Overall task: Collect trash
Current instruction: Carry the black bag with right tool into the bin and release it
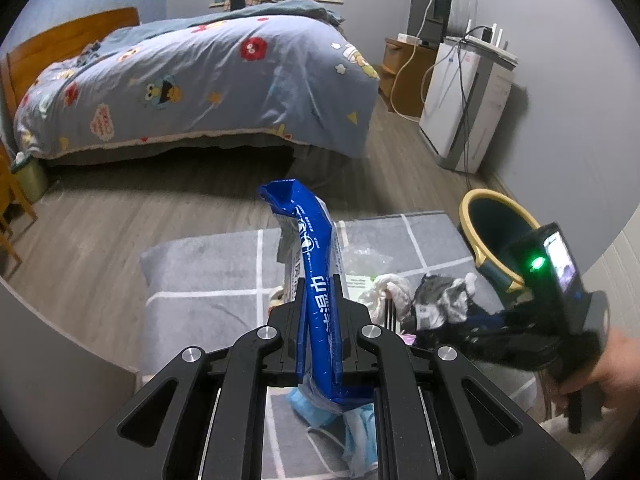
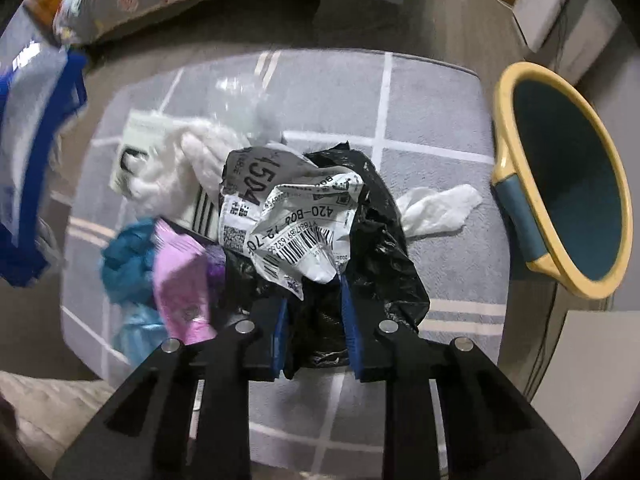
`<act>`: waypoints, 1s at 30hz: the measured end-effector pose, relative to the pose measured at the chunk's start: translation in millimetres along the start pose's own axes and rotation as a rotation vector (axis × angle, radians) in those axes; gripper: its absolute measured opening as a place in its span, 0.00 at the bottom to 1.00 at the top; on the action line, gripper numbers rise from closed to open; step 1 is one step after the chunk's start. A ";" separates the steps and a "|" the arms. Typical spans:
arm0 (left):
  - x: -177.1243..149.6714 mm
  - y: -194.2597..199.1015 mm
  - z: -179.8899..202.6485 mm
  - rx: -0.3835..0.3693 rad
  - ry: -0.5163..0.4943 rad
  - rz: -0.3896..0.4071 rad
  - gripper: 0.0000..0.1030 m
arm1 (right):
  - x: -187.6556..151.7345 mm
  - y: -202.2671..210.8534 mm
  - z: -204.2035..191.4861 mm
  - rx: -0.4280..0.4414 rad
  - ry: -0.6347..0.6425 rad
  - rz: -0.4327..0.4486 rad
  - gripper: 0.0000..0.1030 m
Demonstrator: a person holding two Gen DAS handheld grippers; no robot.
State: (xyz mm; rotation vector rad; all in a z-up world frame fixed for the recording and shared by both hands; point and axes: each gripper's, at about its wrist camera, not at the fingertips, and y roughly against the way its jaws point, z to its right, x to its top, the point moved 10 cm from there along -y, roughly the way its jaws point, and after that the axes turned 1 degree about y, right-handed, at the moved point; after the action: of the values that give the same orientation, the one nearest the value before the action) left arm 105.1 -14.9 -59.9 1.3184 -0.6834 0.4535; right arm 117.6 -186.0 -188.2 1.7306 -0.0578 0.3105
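Note:
My left gripper (image 1: 319, 292) is shut on a blue wet-wipes packet (image 1: 314, 264), held upright above the grey rug (image 1: 208, 264); the packet shows at the left edge of the right wrist view (image 2: 28, 160). My right gripper (image 2: 314, 296) is shut on a crumpled black plastic bag with a white shipping label (image 2: 320, 224), lifted a little above the rug (image 2: 432, 120). The bag also shows in the left wrist view (image 1: 440, 300). A teal bin with a yellow rim (image 2: 568, 184) stands right of the rug, also visible in the left wrist view (image 1: 496, 224).
On the rug lie white tissue (image 2: 436, 208), a white cloth (image 2: 180, 164), a pink packet (image 2: 182, 280), teal trash (image 2: 128, 264) and clear plastic (image 2: 240, 88). A bed (image 1: 192, 80) stands behind; a white appliance (image 1: 464, 104) with cables lines the right wall.

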 end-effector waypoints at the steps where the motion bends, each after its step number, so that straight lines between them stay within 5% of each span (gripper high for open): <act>1: 0.7 1.6 1.2 -0.003 -0.003 0.005 0.11 | 1.6 7.0 -2.1 0.018 -0.008 0.016 0.21; 8: 15.0 10.5 19.4 -0.037 -0.015 0.034 0.11 | 30.6 81.0 16.0 0.019 -0.025 0.182 0.21; 16: 57.0 1.4 83.2 -0.101 -0.124 0.068 0.11 | 67.5 163.0 101.9 -0.080 -0.095 0.385 0.21; 23: 83.6 -32.1 162.3 -0.212 -0.206 0.057 0.11 | 74.8 160.8 204.4 -0.135 -0.256 0.413 0.21; 30: 78.6 -84.8 243.0 -0.338 -0.280 -0.009 0.11 | 55.8 111.7 269.9 -0.120 -0.399 0.331 0.21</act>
State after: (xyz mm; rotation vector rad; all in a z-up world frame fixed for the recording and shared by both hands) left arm 170.2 -275.4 -42.7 1.0714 -0.9419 0.1354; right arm 194.5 -461.9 -108.4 1.6382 -0.6453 0.1927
